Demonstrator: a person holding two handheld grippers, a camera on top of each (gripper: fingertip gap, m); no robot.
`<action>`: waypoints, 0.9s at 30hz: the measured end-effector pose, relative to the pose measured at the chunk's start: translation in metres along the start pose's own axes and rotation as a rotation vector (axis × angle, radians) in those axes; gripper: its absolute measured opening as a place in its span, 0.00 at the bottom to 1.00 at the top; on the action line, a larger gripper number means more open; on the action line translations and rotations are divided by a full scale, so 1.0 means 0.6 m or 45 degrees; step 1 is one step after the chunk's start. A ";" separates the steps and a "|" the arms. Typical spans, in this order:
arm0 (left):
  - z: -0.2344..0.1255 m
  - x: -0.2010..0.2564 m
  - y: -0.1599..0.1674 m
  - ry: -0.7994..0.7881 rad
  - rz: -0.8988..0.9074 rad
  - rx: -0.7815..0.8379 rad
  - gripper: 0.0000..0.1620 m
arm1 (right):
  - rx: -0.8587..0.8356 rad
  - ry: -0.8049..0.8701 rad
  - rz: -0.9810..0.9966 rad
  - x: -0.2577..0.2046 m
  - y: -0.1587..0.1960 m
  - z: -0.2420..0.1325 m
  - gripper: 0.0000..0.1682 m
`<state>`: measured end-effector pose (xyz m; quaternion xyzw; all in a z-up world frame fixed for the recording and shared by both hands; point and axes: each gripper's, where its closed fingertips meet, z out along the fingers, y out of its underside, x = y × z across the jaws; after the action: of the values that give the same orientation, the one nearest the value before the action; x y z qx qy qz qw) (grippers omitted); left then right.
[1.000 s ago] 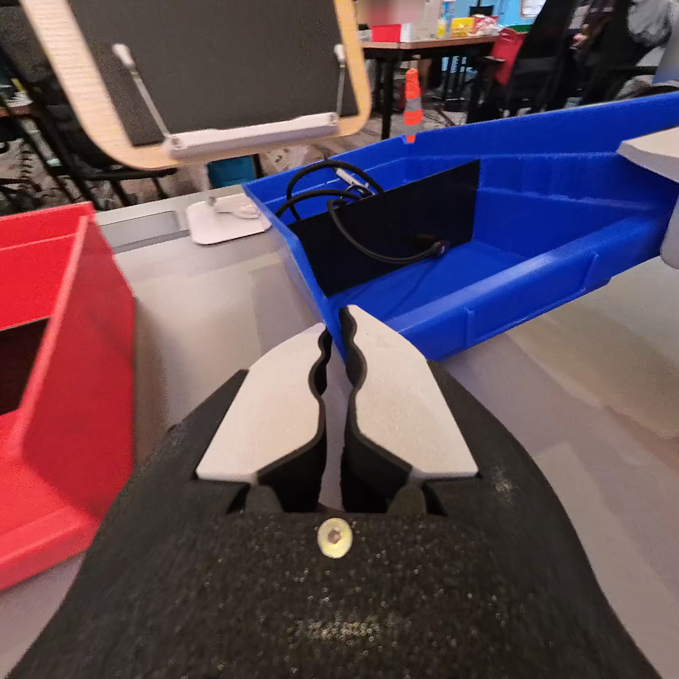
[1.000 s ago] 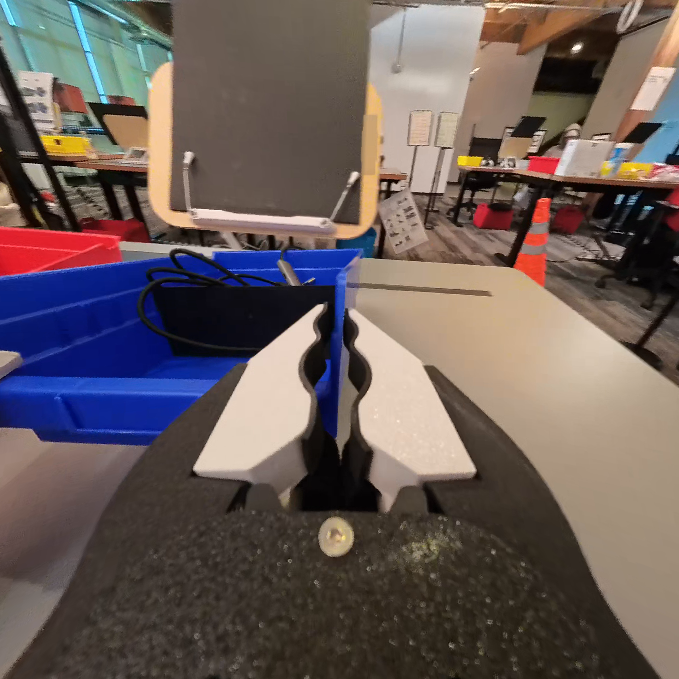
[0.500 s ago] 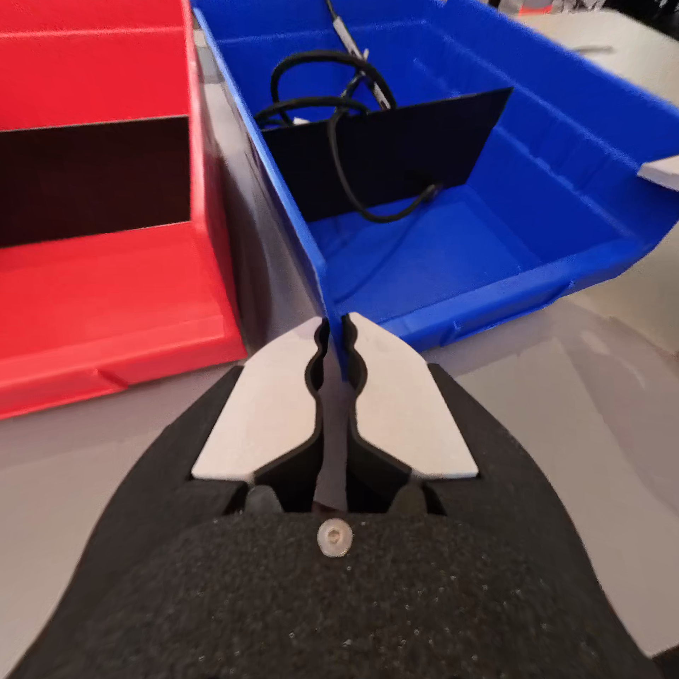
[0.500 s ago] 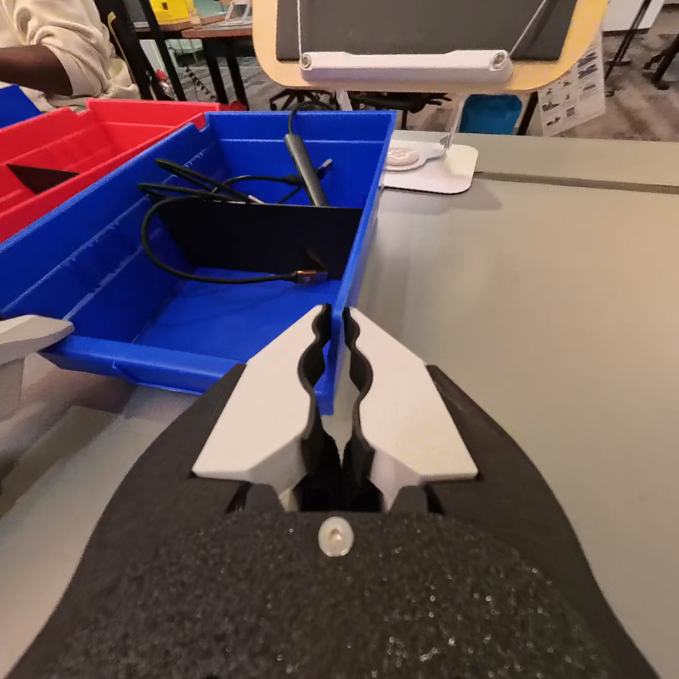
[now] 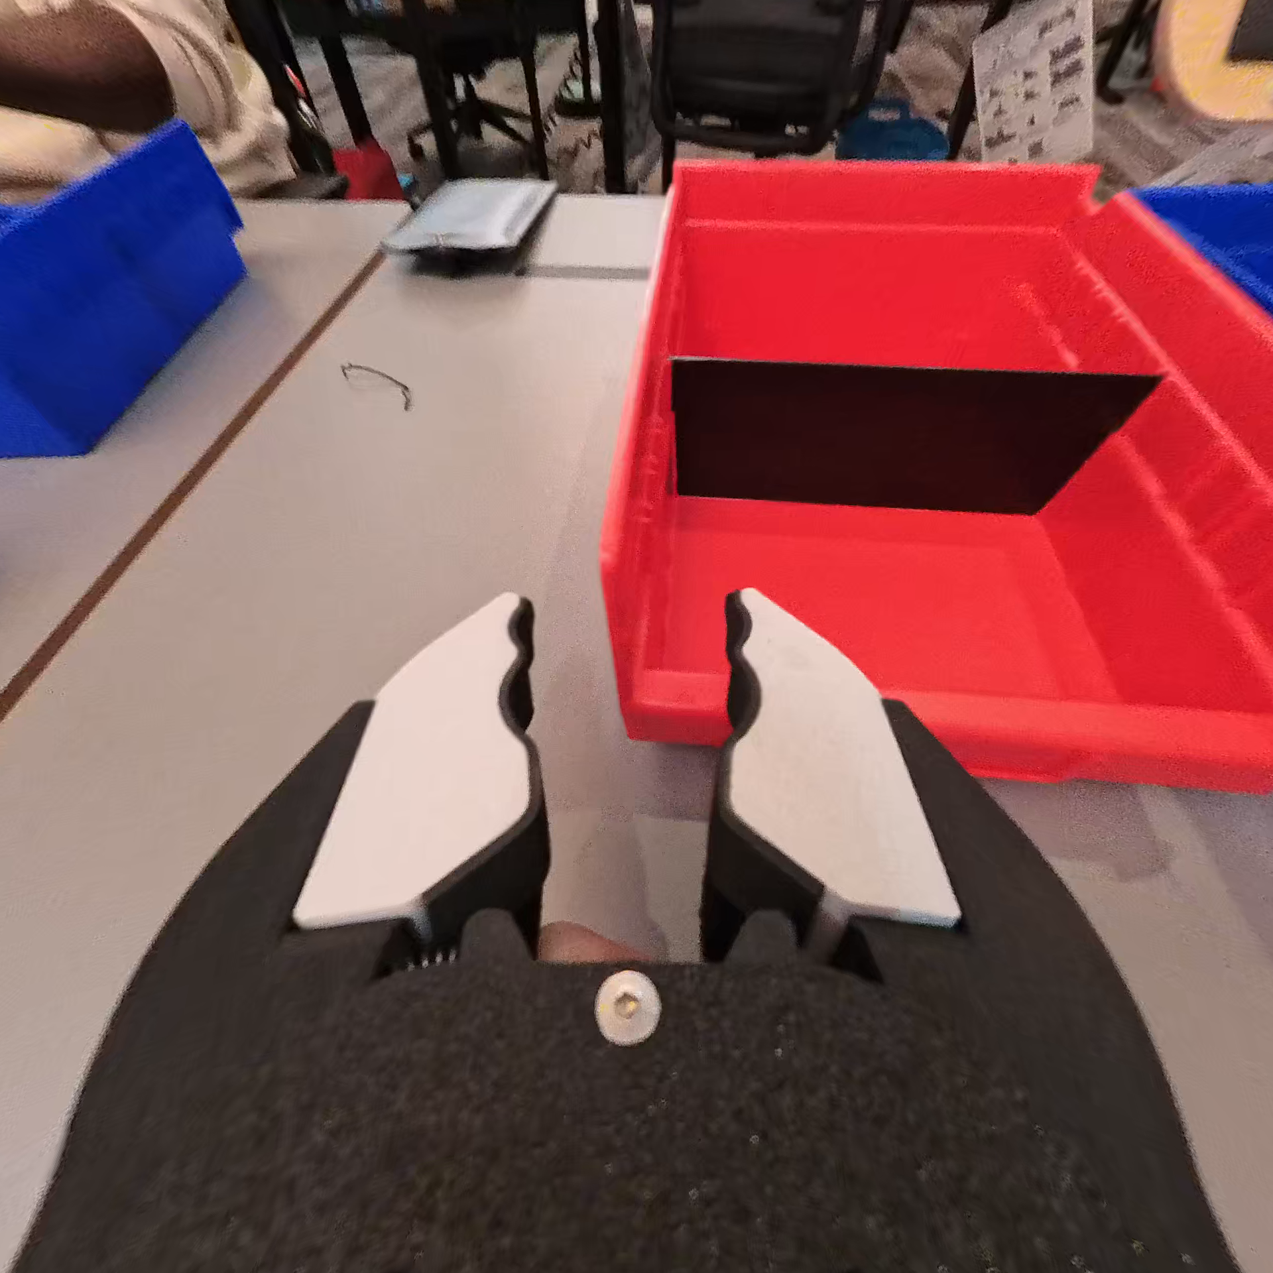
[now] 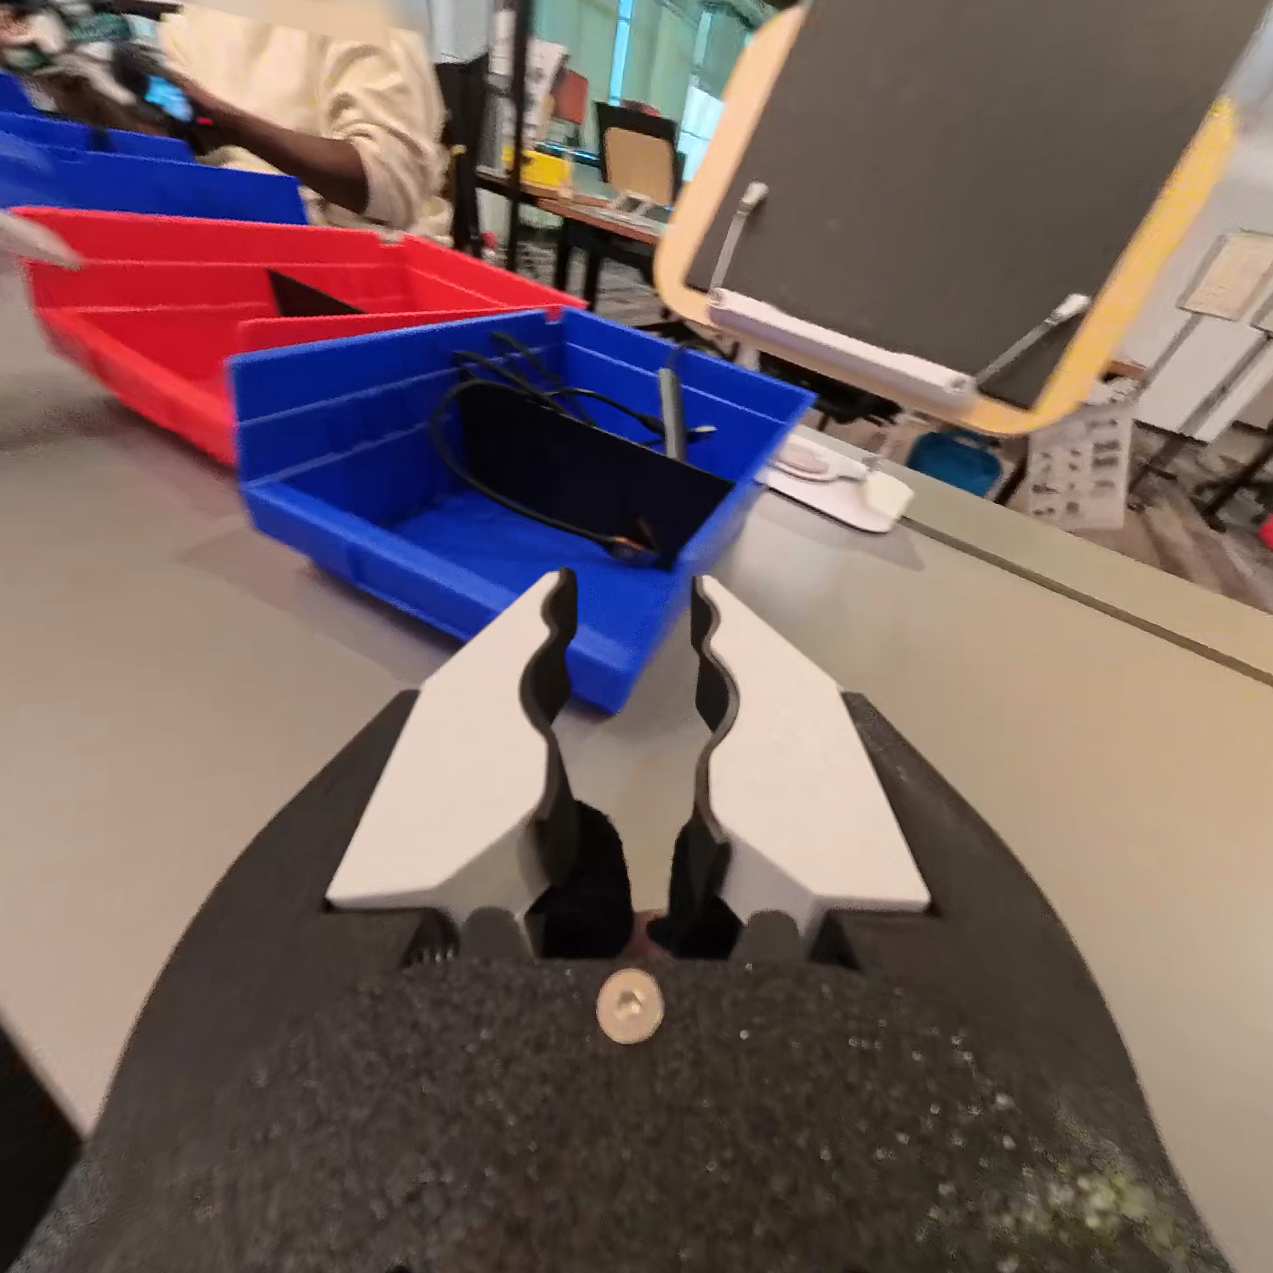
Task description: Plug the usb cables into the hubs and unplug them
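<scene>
My left gripper [image 5: 628, 606] is open and empty, above the grey table beside the near left corner of a red bin [image 5: 964, 730]. The red bin holds a black divider [image 5: 888, 441] and nothing else that I can see. My right gripper [image 6: 628, 585] is open and empty, just short of the near right corner of a blue bin [image 6: 413, 551]. The blue bin holds a black divider [image 6: 585, 468], black cables [image 6: 482, 427] and a grey pen-like thing [image 6: 671, 406]. The red bin [image 6: 158, 324] stands to its left.
A tablet on a white stand [image 6: 964, 207] stands behind the blue bin at the right. Another blue bin [image 5: 103, 296], a dark flat pouch [image 5: 475, 220] and a small wire loop [image 5: 375, 379] lie on the table at the left. A person's arm [image 6: 330, 151] shows behind the bins. The gap from one gripper's tips to the other's is roughly 45 cm.
Both grippers were shut on the blue bin's front corners; both have let go and opened. The left one swung left to face the red bin; the right one pulled back.
</scene>
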<state>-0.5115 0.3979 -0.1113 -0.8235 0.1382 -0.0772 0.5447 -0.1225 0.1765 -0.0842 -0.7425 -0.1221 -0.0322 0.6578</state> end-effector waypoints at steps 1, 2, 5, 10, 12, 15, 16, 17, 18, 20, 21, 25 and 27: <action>0.016 -0.006 0.002 0.013 0.006 -0.014 0.30 | -0.002 -0.053 -0.021 -0.025 0.001 -0.003 0.17; 0.030 -0.004 0.004 0.050 0.022 -0.025 0.25 | -0.011 -0.115 -0.031 -0.054 0.003 -0.004 0.16; 0.051 0.010 0.009 0.152 0.041 -0.045 0.03 | -0.069 -0.261 0.032 -0.136 0.010 -0.003 0.10; 0.037 0.016 0.019 0.168 -0.020 -0.098 0.02 | -0.135 -0.538 0.202 -0.277 -0.009 0.020 0.09; 0.021 0.017 0.027 0.143 -0.009 -0.118 0.02 | -0.192 -0.563 0.197 -0.316 -0.012 0.046 0.11; -0.013 0.019 0.043 0.118 -0.021 -0.138 0.02 | -0.202 -0.522 0.286 -0.348 -0.038 0.100 0.17; -0.027 0.017 0.049 0.102 -0.023 -0.145 0.02 | -0.209 -0.488 0.317 -0.353 -0.043 0.120 0.21; -0.043 0.014 0.056 0.082 -0.033 -0.152 0.02 | -0.225 -0.438 0.337 -0.356 -0.046 0.140 0.25; -0.059 0.010 0.063 0.058 -0.056 -0.154 0.02 | -0.251 -0.386 0.343 -0.360 -0.044 0.157 0.26; -0.098 0.007 0.080 0.020 -0.073 -0.149 0.02 | -0.315 -0.277 0.307 -0.368 -0.034 0.182 0.28; -0.120 0.005 0.089 0.000 -0.066 -0.150 0.02 | -0.330 -0.239 0.264 -0.373 -0.031 0.191 0.28; -0.202 0.000 0.123 -0.083 -0.107 -0.125 0.02 | -0.397 -0.230 0.252 -0.400 -0.025 0.202 0.09; -0.232 -0.001 0.130 -0.121 -0.132 -0.098 0.03 | -0.406 -0.224 0.286 -0.403 -0.033 0.196 0.05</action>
<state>-0.5617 0.2475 -0.1282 -0.8526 0.0720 -0.0607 0.5140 -0.3744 0.2608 -0.1311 -0.8460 -0.0889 0.0872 0.5184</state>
